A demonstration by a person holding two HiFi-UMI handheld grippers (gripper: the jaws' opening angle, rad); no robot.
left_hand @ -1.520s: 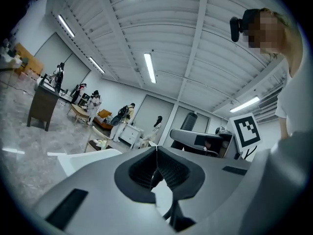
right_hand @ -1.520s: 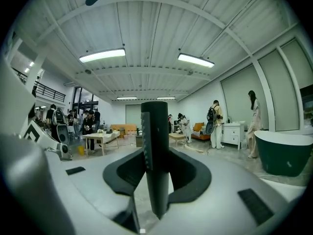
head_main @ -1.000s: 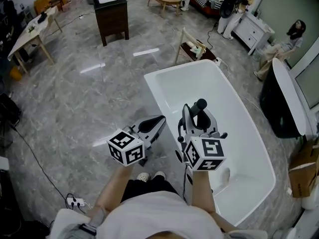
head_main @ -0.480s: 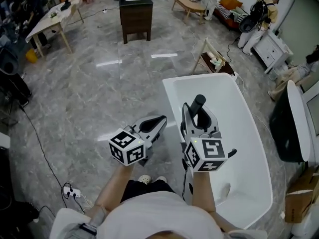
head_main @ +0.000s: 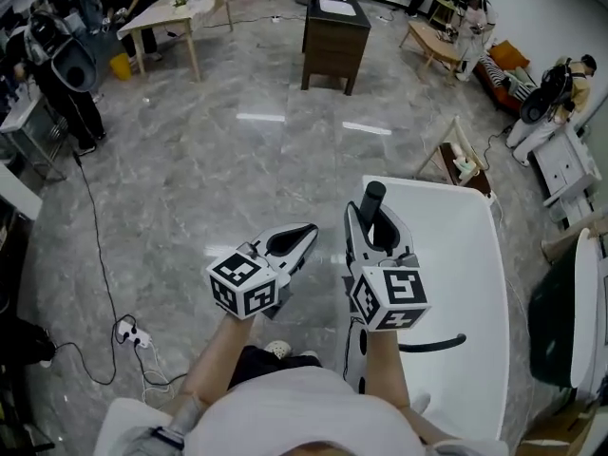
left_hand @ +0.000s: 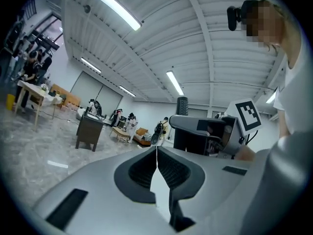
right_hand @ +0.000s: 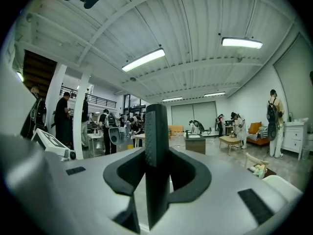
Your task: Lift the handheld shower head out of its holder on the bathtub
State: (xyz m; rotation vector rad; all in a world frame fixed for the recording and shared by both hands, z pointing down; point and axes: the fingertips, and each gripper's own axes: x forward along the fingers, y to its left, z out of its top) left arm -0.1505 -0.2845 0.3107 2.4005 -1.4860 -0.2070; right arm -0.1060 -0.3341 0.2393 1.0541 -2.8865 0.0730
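My right gripper (head_main: 376, 232) is shut on the black handle of the shower head (head_main: 371, 200), which stands upright between the jaws above the left rim of the white bathtub (head_main: 467, 255). In the right gripper view the ribbed handle (right_hand: 156, 146) fills the gap between the pads. A dark curved hose (head_main: 432, 344) lies across the tub behind the gripper. My left gripper (head_main: 302, 236) hovers over the floor just left of the tub, shut on nothing; its pads meet in the left gripper view (left_hand: 156, 163), where the right gripper (left_hand: 208, 133) and handle (left_hand: 182, 105) show at the right.
A dark wooden cabinet (head_main: 334, 28) and light tables (head_main: 180, 12) stand far across the marble floor. A small wooden stand (head_main: 462, 164) sits by the tub's far end. A cable and power strip (head_main: 129, 333) lie at the left. People stand at the far left (head_main: 71, 79) and right.
The head view has swung left, so the tub has slid toward the right edge. Both grippers travelled with the turn; the right one still holds the handle, the left stays shut.
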